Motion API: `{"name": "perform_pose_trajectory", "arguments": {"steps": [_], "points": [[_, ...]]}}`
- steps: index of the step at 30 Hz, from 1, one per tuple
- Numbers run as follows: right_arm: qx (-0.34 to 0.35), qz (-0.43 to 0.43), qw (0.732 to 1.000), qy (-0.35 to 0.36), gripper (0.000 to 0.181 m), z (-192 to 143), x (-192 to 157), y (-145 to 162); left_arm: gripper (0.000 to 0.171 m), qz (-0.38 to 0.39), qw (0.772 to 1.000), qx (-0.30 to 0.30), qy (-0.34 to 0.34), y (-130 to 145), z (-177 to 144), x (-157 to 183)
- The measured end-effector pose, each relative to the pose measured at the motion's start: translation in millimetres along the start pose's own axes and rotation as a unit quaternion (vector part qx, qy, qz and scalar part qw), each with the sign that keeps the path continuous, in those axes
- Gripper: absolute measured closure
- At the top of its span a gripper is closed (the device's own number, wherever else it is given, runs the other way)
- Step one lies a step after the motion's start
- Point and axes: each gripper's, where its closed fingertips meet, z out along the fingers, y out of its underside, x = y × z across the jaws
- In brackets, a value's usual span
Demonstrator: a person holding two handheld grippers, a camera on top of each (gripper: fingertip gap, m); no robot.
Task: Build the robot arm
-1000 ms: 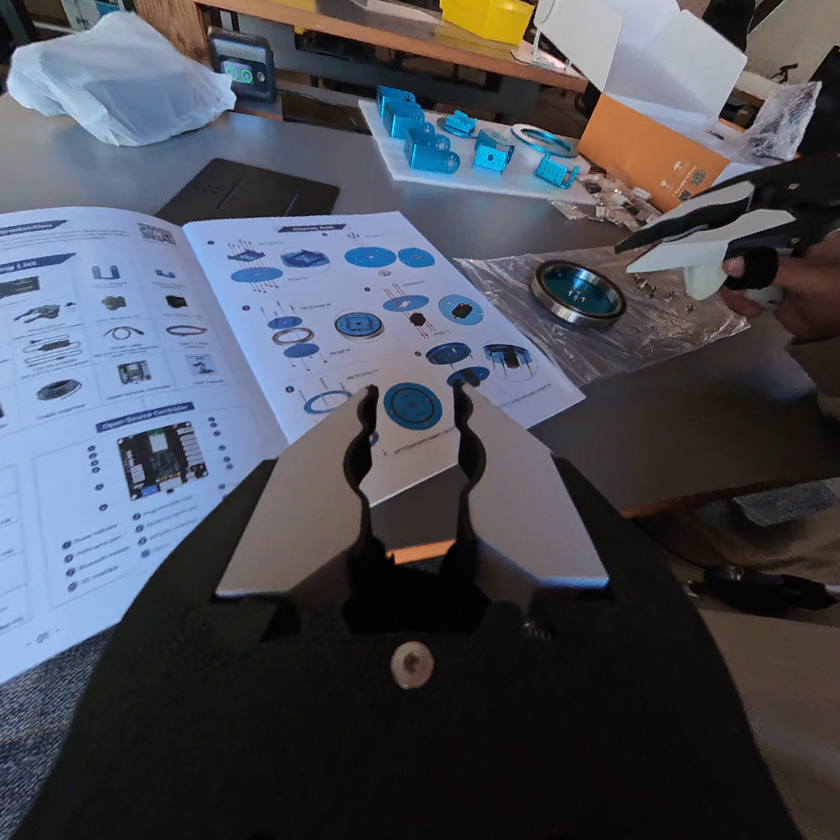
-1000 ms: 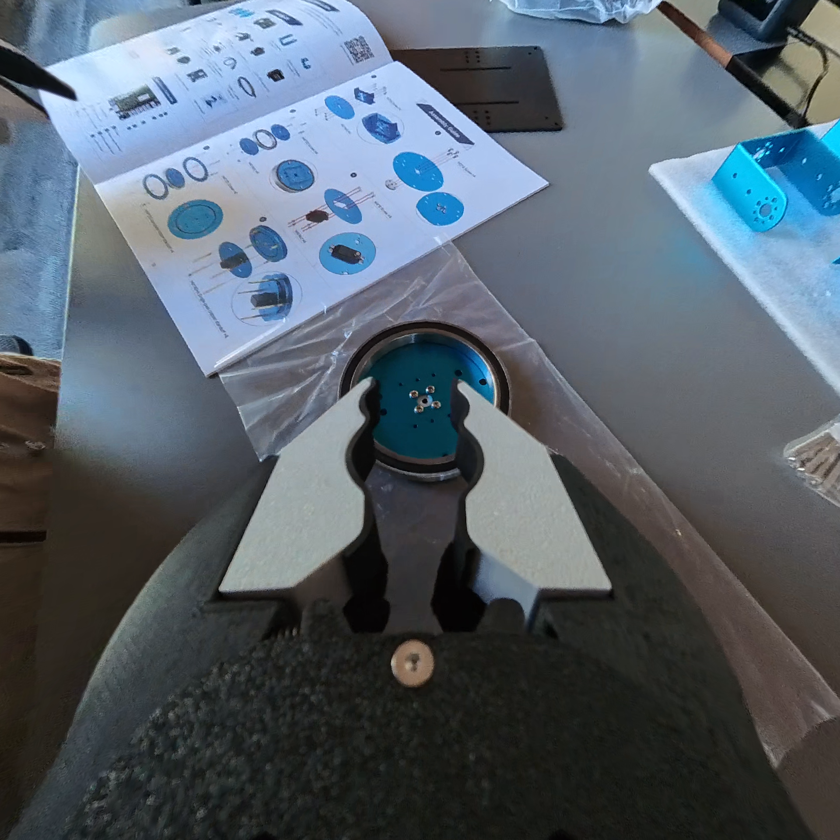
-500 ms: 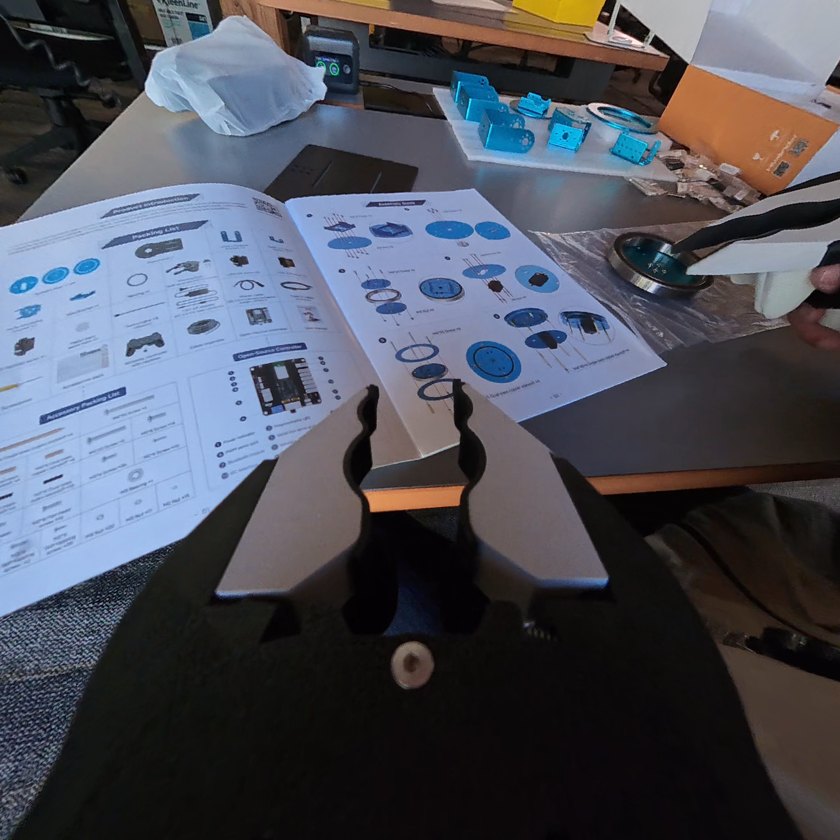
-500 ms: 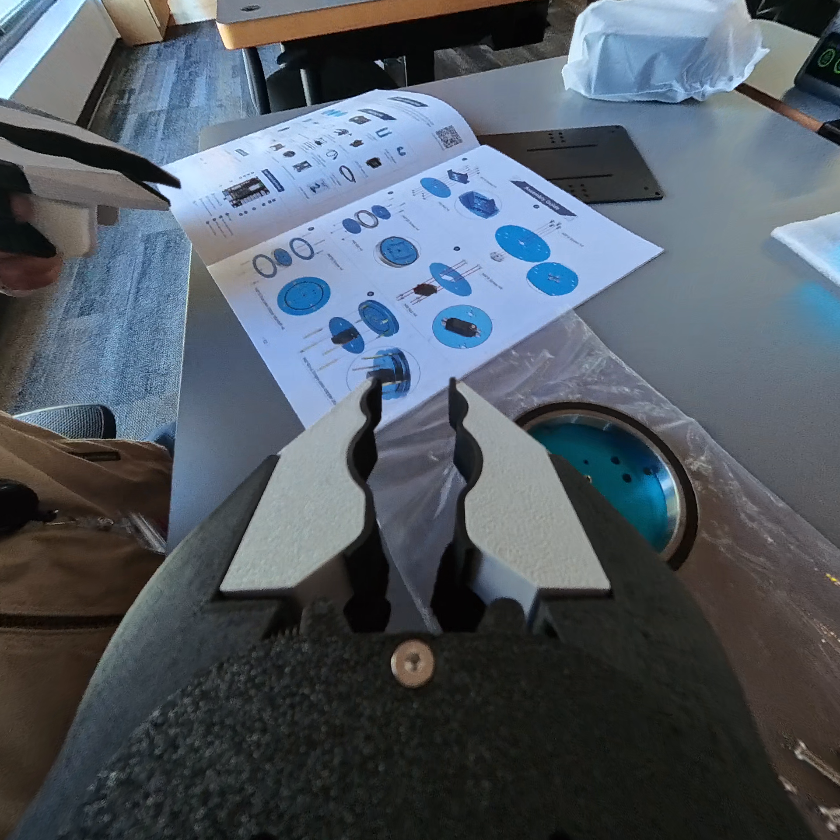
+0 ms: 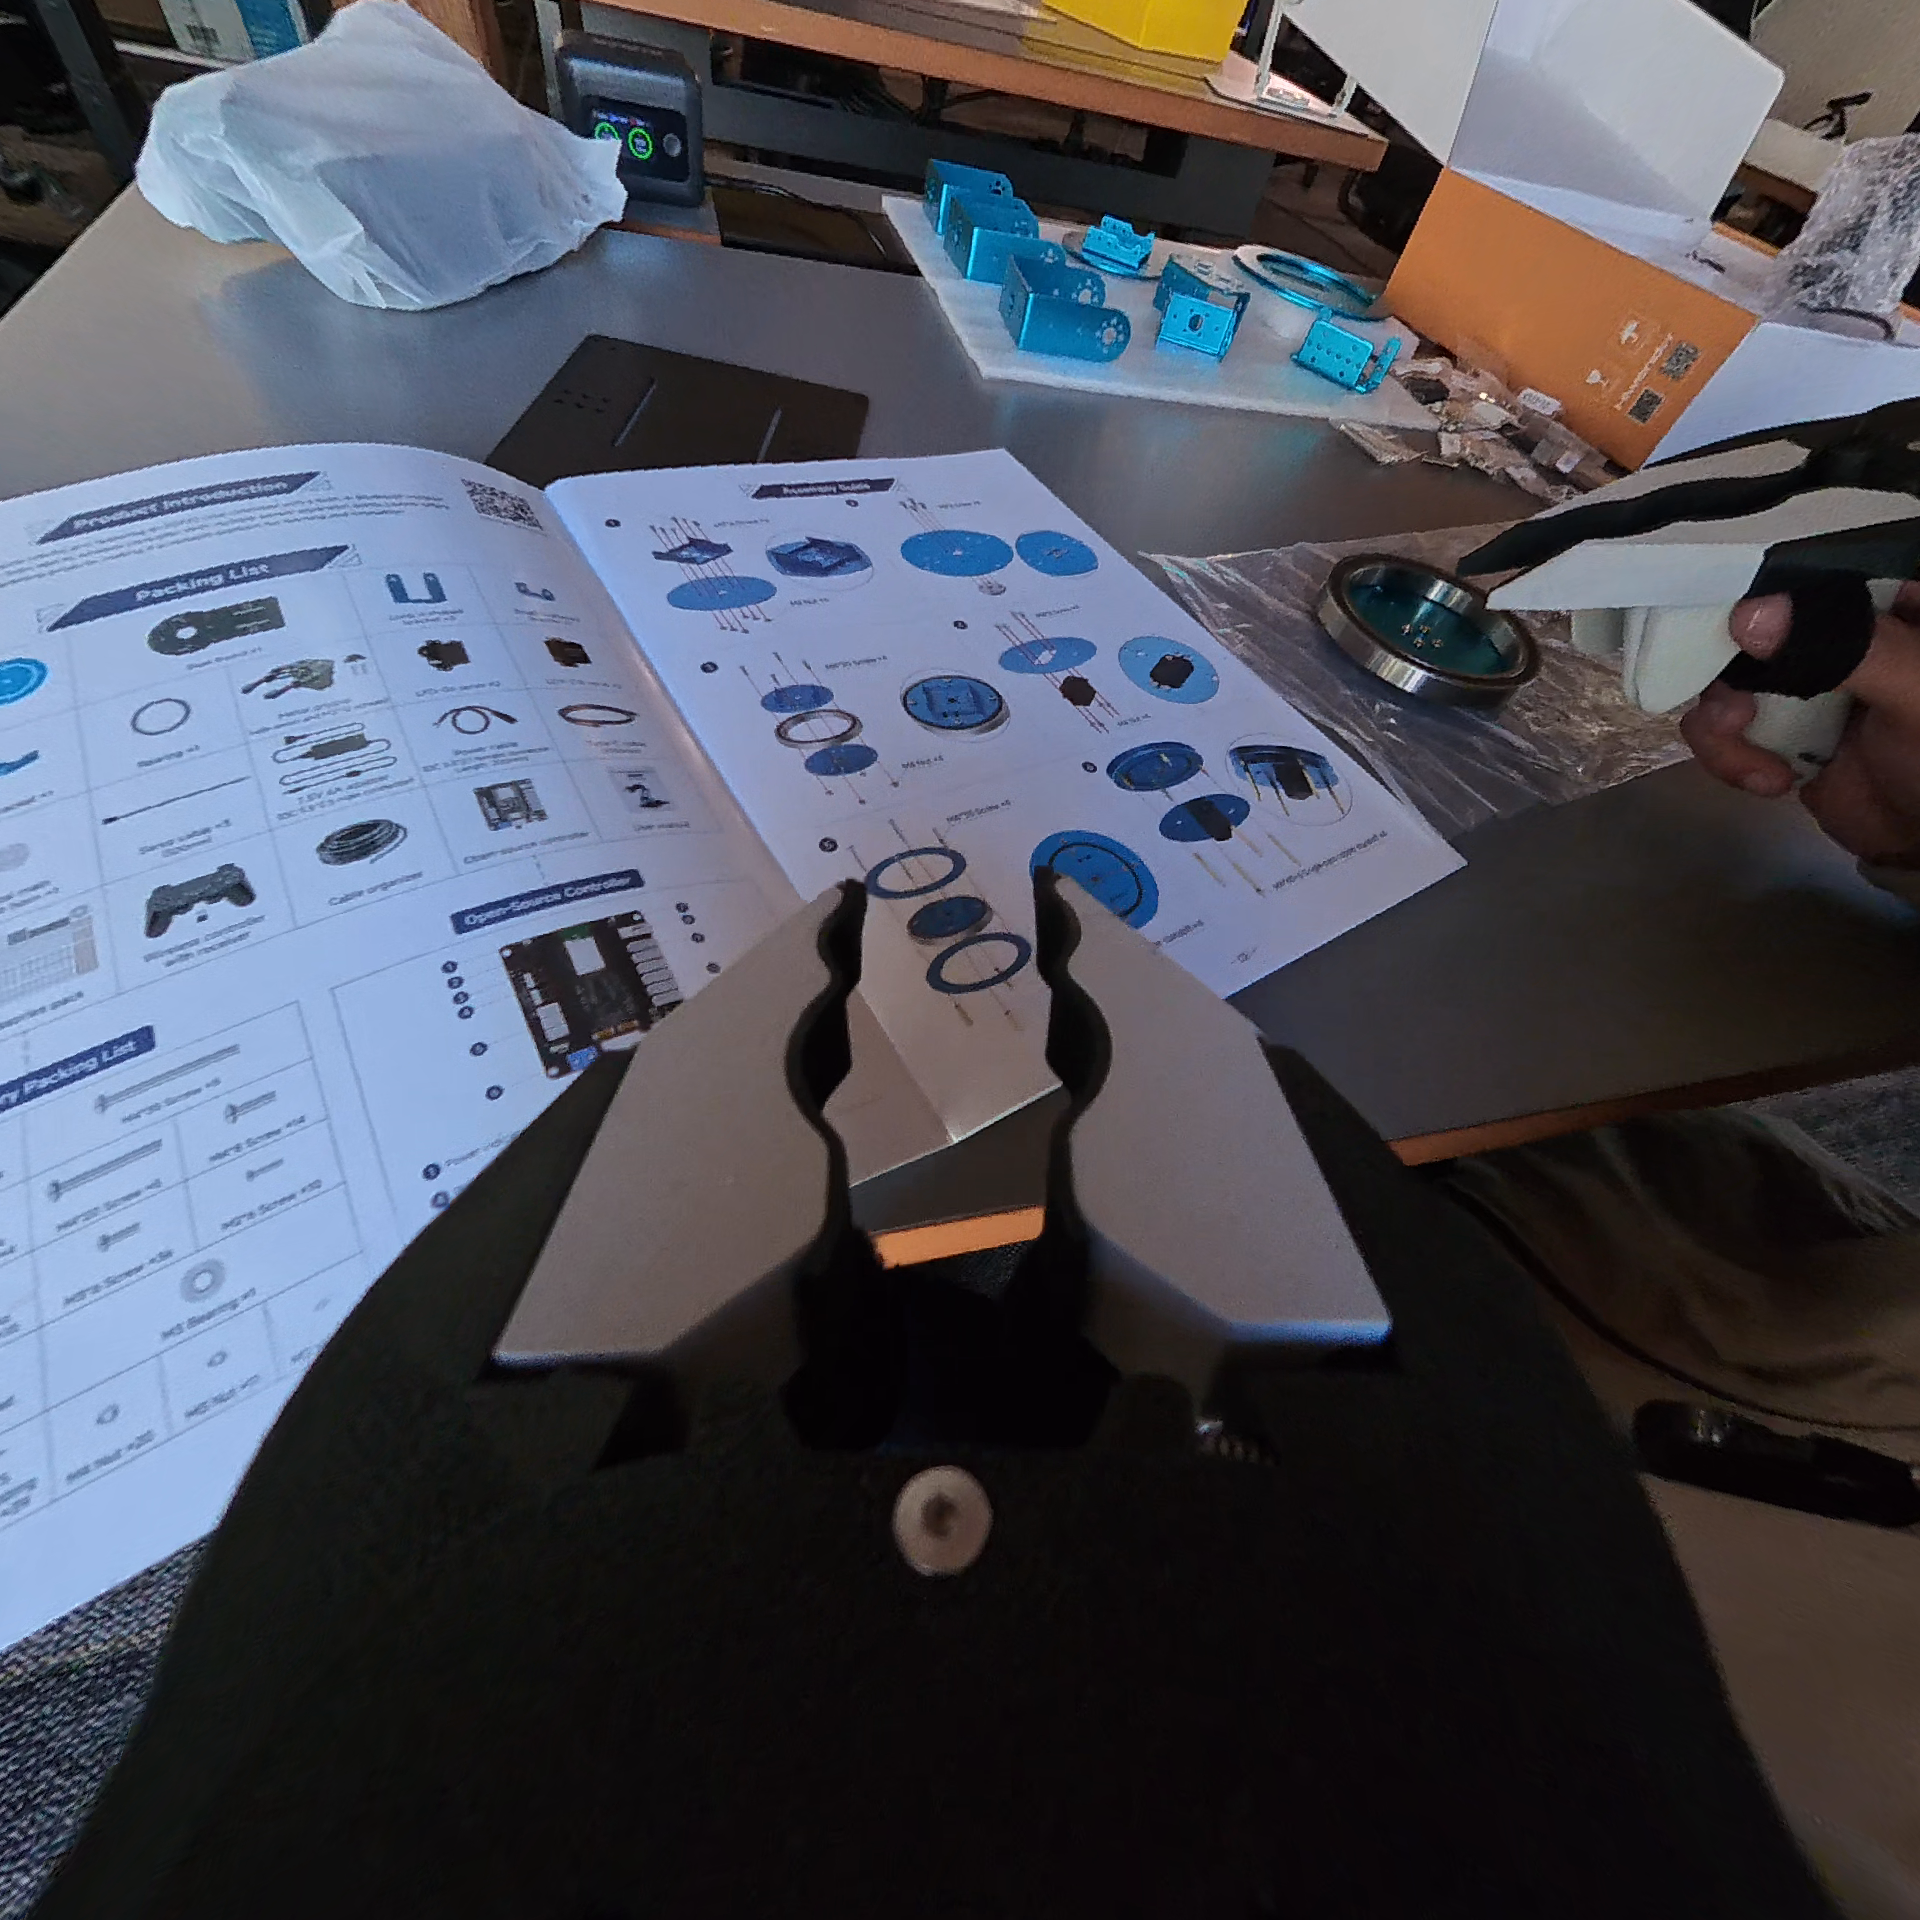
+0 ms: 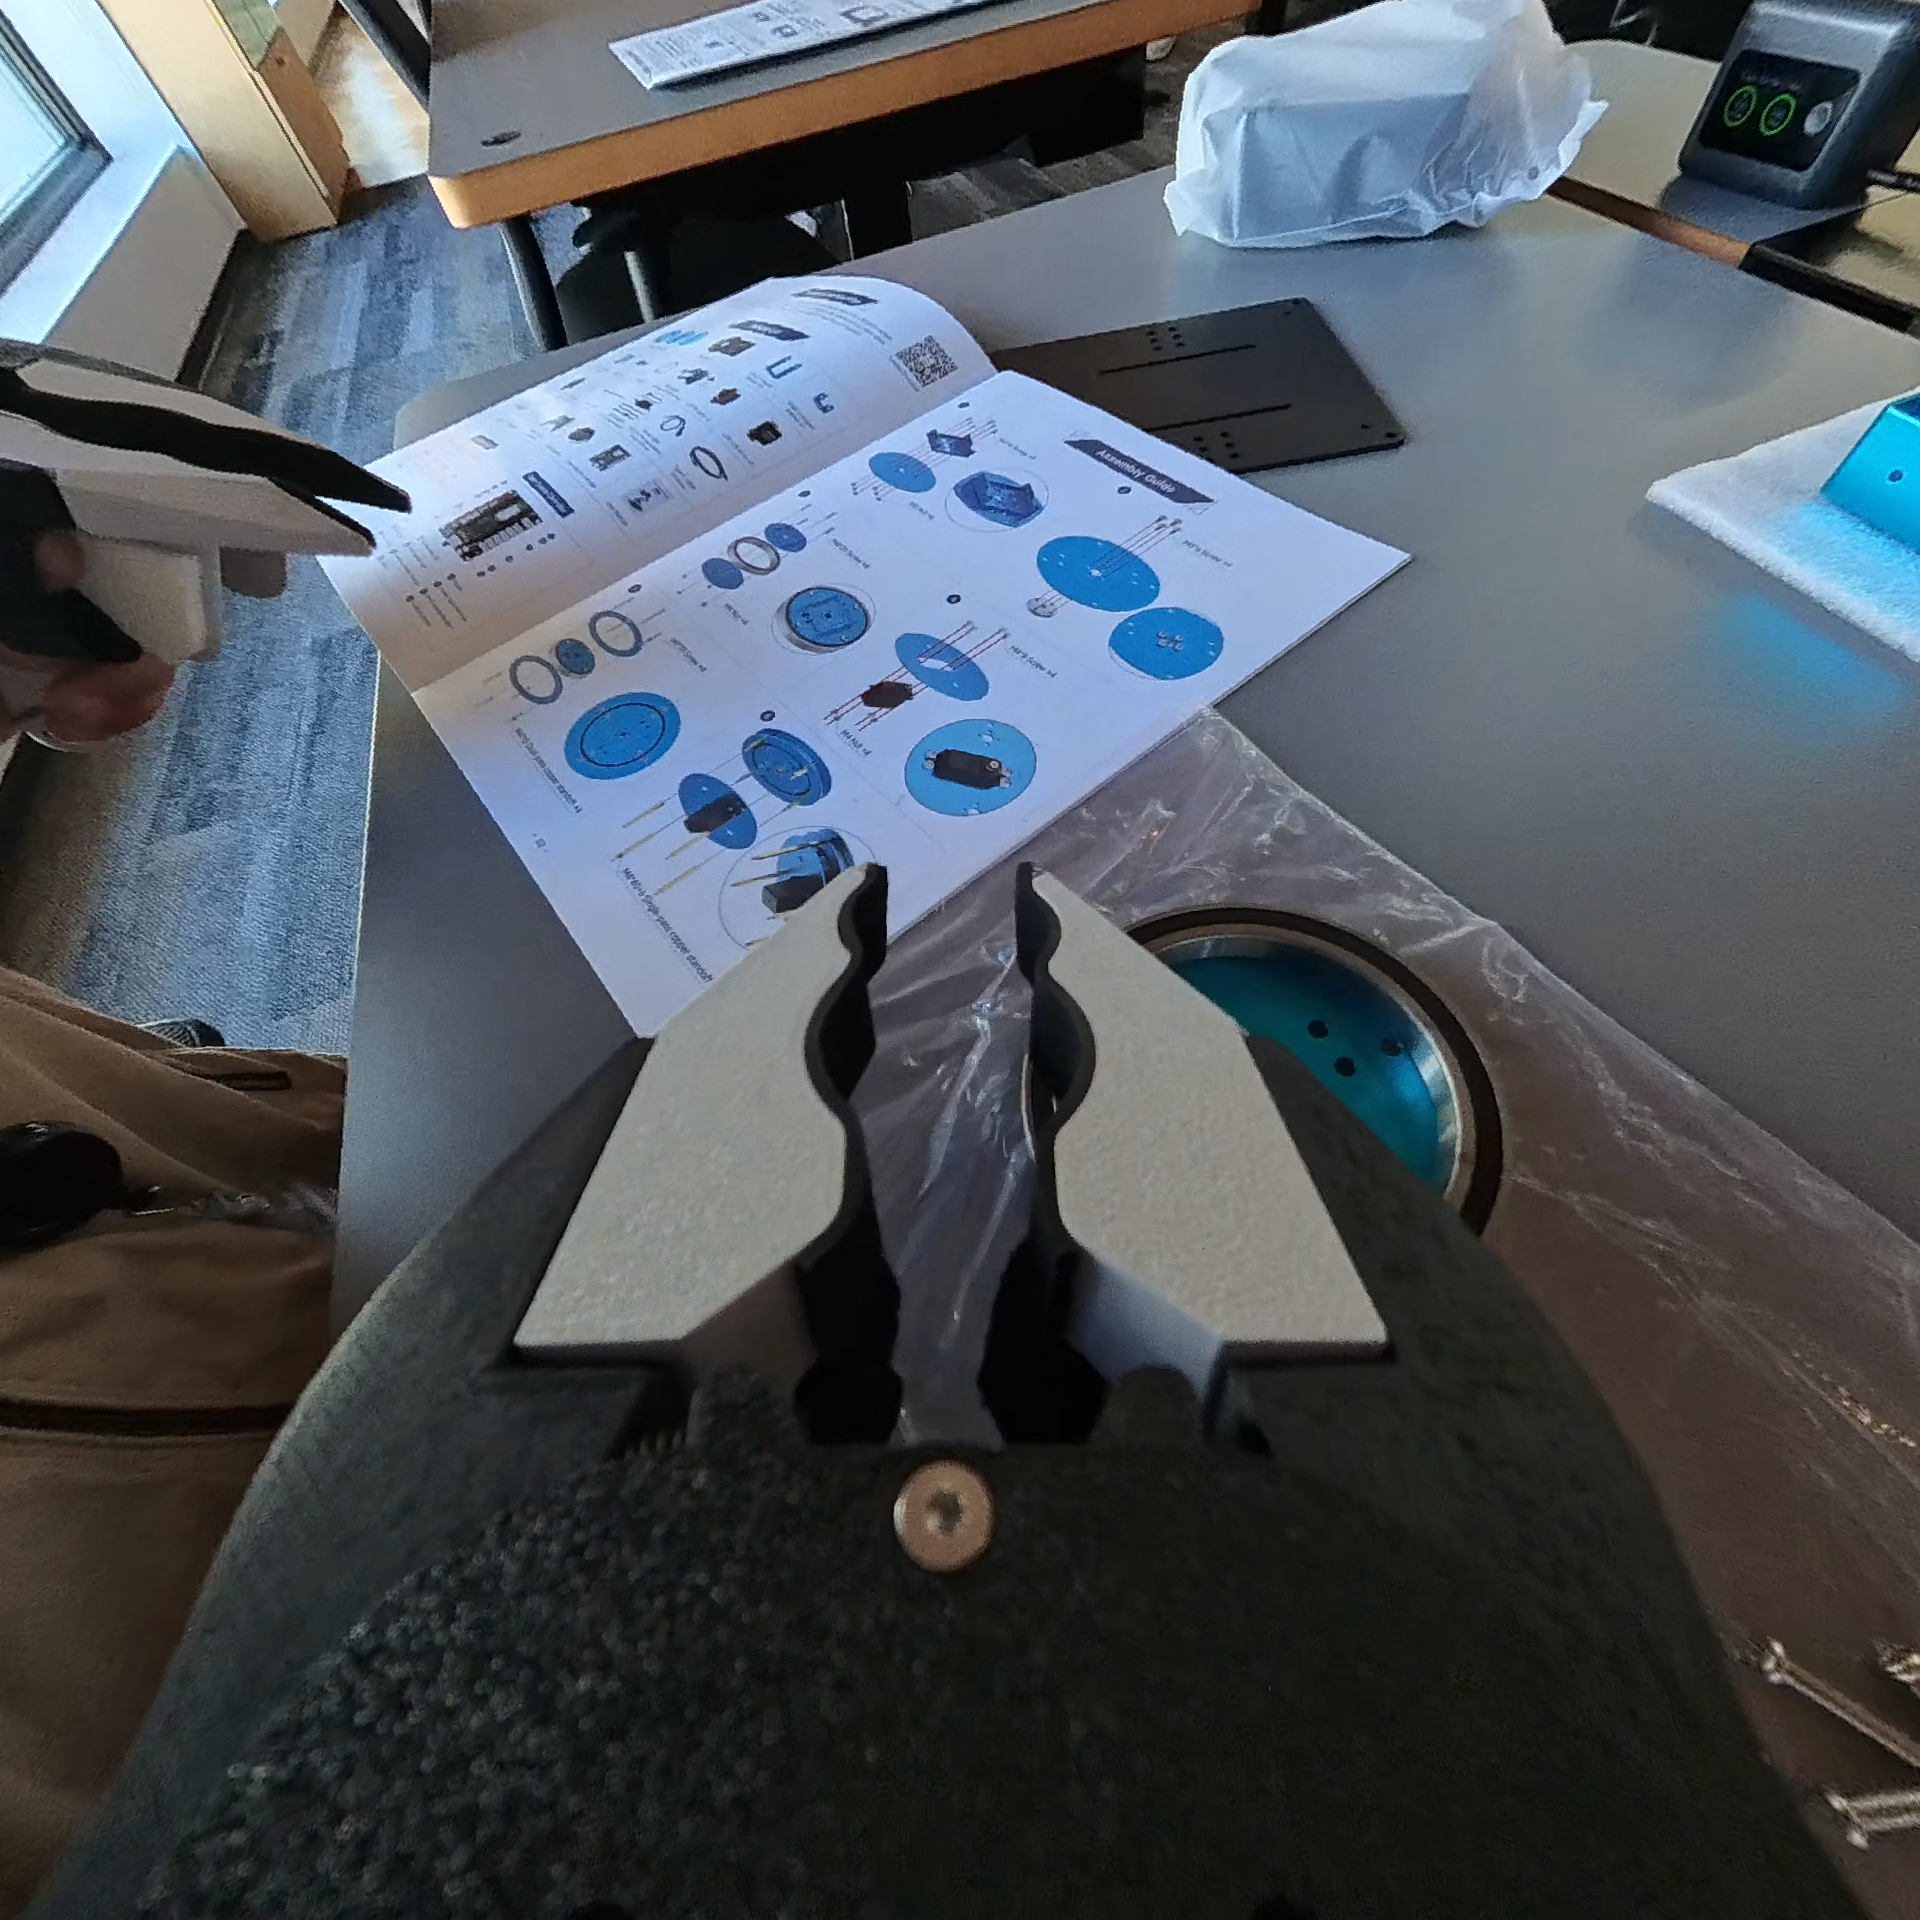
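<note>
My left gripper [image 5: 945,904] is open and empty, held above the near edge of an open instruction booklet [image 5: 582,748] on the grey table [image 5: 1621,987]. My right gripper [image 6: 951,883] is open with a narrow gap and empty, low over a clear plastic bag [image 6: 1299,831]. A blue disc in a dark metal ring [image 6: 1340,1039] lies on that bag just right of its right finger. In the left wrist view the right gripper [image 5: 1486,582] points at the disc [image 5: 1423,634]. The right wrist view shows the left gripper [image 6: 353,520] off the table's left edge and the booklet [image 6: 883,623].
A black plate [image 5: 675,416] lies behind the booklet, a white plastic bag [image 5: 384,156] at the far left. Blue brackets sit on white foam [image 5: 1091,281]; an orange box [image 5: 1558,301] and bagged screws [image 5: 1475,416] are at the back right. Loose screws [image 6: 1849,1714] lie by the right gripper. Left tips to right tips: about 25 centimeters.
My right gripper has swung left off the blue disc, which now sits to its right, and its gap has narrowed a little. My left gripper has drifted over the booklet's near edge.
</note>
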Motion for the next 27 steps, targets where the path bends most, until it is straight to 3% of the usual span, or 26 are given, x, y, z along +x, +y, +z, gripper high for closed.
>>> {"name": "perform_pose_trajectory", "arguments": {"steps": [14,27], "points": [[0.001,-0.019,1.000,-0.004,0.159,2,-7,-1,0.140,0.015,1.000,-0.006,-0.025,-7,-2,2],[-0.001,-0.015,1.000,-0.007,0.159,2,-7,0,0.140,0.007,1.000,-0.010,-0.008,-11,6,12]]}}
